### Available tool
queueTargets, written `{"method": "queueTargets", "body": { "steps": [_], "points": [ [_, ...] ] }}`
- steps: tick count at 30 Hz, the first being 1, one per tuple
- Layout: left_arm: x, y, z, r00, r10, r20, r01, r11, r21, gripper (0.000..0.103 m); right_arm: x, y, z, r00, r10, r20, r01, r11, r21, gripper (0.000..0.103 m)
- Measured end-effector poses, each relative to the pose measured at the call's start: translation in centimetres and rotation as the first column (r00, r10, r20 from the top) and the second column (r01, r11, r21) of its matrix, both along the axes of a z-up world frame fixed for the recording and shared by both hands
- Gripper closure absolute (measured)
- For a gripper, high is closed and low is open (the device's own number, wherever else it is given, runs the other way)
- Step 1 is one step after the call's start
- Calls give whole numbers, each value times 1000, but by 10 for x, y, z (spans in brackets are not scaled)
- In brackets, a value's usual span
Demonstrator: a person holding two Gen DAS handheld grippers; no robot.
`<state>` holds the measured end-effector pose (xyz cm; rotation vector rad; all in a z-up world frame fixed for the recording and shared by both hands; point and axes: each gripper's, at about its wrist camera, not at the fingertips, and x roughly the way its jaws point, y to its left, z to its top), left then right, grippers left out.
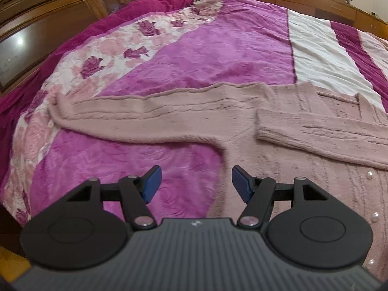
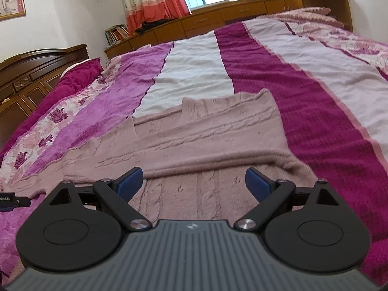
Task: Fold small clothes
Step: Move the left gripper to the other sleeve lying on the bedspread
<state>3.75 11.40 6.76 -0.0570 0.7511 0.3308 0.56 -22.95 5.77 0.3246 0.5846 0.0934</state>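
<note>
A dusty-pink knitted cardigan (image 1: 278,131) with pearl buttons lies flat on the bed. Its left sleeve (image 1: 135,118) stretches out to the left; the right sleeve (image 1: 322,133) is folded across the chest. My left gripper (image 1: 196,181) hovers open above the cardigan's left side edge below the armpit, nothing between its blue pads. In the right wrist view the cardigan (image 2: 206,133) fills the middle, with the folded sleeve (image 2: 218,162) lying crosswise. My right gripper (image 2: 194,181) is open over the garment's body, holding nothing.
The bedspread (image 1: 206,55) is striped in purple, magenta and white with a rose-patterned band. A dark wooden headboard (image 1: 36,36) stands at the left, low wooden cabinets (image 2: 206,21) along the far side under a window. A magenta pillow (image 2: 80,72) lies near the headboard.
</note>
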Motion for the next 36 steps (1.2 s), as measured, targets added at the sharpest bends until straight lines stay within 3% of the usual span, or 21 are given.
{"method": "queueTargets", "body": {
  "steps": [13, 18, 28, 32, 36],
  "points": [
    [-3, 48, -5, 997, 75, 17, -74, 995, -61, 37, 0, 18, -13, 992, -14, -126, 8, 999, -45, 8],
    [4, 72, -8, 993, 118, 12, -116, 989, -93, 37, 1, 23, -17, 991, -3, -135, -4, 998, -58, 8],
    [20, 134, -13, 968, 250, 10, -242, 945, -219, 37, 8, 28, -35, 984, 7, -179, -26, 994, -102, 7],
    [28, 150, -18, 962, 270, 26, -256, 935, -245, 37, 10, 31, -41, 980, 15, -200, -39, 992, -118, 0],
    [36, 162, -30, 953, 302, 31, -286, 927, -241, 37, 12, 37, -44, 975, 16, -220, -48, 989, -140, 0]
  ]
}}
